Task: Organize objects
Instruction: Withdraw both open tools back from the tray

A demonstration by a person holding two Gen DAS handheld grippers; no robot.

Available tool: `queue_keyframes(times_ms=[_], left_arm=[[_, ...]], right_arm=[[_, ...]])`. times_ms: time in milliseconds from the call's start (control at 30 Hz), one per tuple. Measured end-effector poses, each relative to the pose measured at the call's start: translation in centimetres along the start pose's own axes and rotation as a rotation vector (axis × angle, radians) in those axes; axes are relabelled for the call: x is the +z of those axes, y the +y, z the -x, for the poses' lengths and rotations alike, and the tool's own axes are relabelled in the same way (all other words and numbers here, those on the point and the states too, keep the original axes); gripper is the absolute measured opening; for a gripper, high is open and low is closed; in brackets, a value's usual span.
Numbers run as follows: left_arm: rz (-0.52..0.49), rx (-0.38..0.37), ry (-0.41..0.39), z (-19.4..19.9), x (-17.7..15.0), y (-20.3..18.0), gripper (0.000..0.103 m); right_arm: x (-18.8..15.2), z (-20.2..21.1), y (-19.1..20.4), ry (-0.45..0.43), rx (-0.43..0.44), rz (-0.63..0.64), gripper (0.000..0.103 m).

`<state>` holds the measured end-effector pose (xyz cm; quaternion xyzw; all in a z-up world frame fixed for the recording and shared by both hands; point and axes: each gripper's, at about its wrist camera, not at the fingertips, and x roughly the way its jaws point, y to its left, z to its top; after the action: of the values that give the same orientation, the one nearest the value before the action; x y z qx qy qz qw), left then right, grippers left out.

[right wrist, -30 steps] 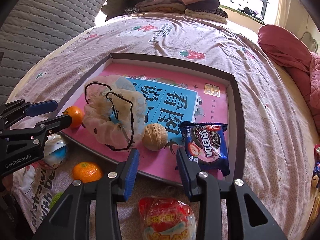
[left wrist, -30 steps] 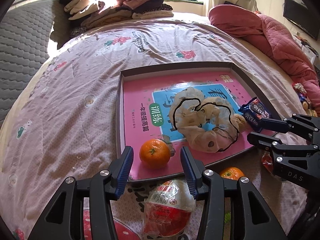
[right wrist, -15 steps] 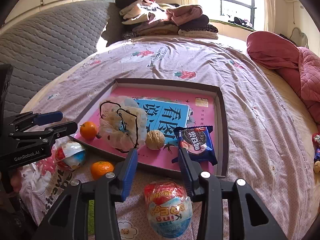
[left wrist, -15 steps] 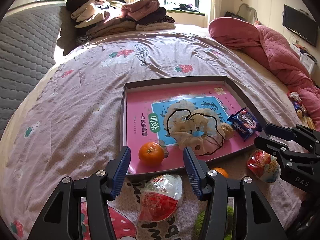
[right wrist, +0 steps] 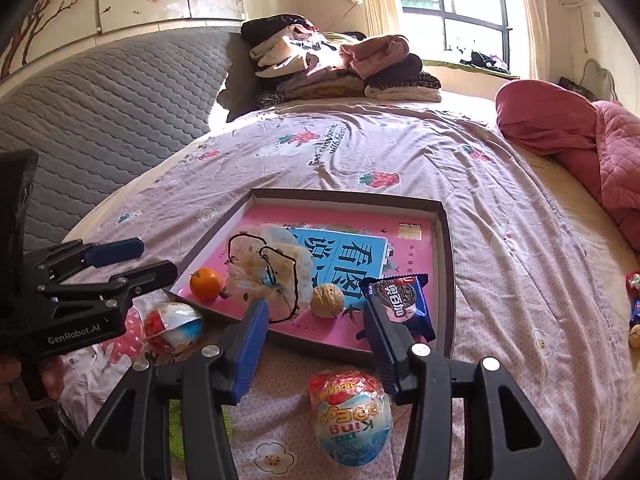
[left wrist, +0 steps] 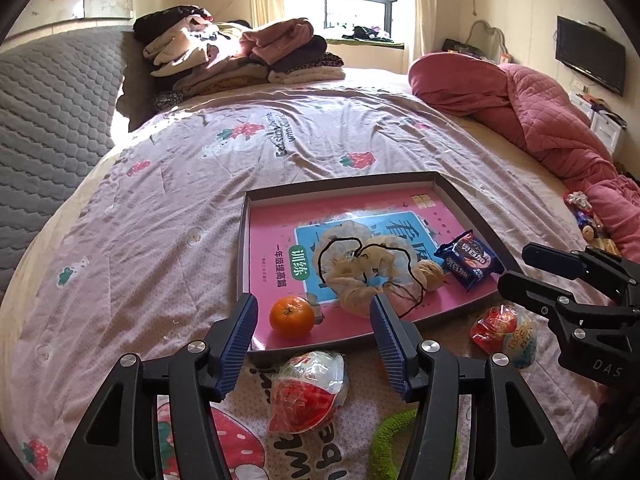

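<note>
A shallow dark-rimmed tray [left wrist: 352, 181] [right wrist: 447, 248] with a pink book cover inside lies on the bed. In it lie an orange [left wrist: 291, 317] [right wrist: 205, 283], a beige hair scrunchie [left wrist: 370, 268] [right wrist: 276, 268], a walnut [left wrist: 430, 274] [right wrist: 327, 300] and a blue cookie packet [left wrist: 469, 260] [right wrist: 402, 297]. Two foil toy eggs lie on the bed in front of the tray: one [left wrist: 308, 390] [right wrist: 173, 326] below my left gripper [left wrist: 314, 338], one [right wrist: 350, 416] [left wrist: 505, 334] below my right gripper [right wrist: 316, 340]. Both grippers are open, empty, and held above the bed.
Folded clothes [left wrist: 240, 56] are stacked at the bed's head. A red quilt [left wrist: 532, 116] lies along the right side. A green fuzzy item [left wrist: 390, 432] lies near the front edge. Small toys [right wrist: 634, 308] sit at the far right.
Both grippers have pulled back and risen away from the tray. More of the room shows and the toy eggs have come fully into view. The second orange is now hidden.
</note>
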<state>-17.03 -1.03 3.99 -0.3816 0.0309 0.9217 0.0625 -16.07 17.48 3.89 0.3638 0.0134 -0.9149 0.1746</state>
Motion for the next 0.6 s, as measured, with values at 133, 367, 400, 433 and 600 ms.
queue_keyframes(times_ms=[133,367,400,433,600], left_arm=[[0.009,0.013,-0.014,0.5,0.0,0.3,0.060],[0.009,0.017,-0.026,1.3,-0.2,0.1,0.060],[0.009,0.016,-0.027,1.4,-0.3,0.0,0.060],[0.009,0.016,-0.029,1.5,-0.4,-0.1,0.060],[0.023,0.011,-0.035,2.3,-0.7,0.0,0.060]], right_arm=[[-0.1,0.3,0.3,-0.007,-0.015,0.015,0.049],[-0.1,1.0,0.5,-0.021,0.009,0.012,0.050],[-0.1,1.1,0.6,-0.025,0.003,0.017,0.051],[-0.1,1.2,0.7,-0.030,-0.002,0.023,0.054],[0.0,1.9,1.4,-0.057,-0.022,0.057,0.056]])
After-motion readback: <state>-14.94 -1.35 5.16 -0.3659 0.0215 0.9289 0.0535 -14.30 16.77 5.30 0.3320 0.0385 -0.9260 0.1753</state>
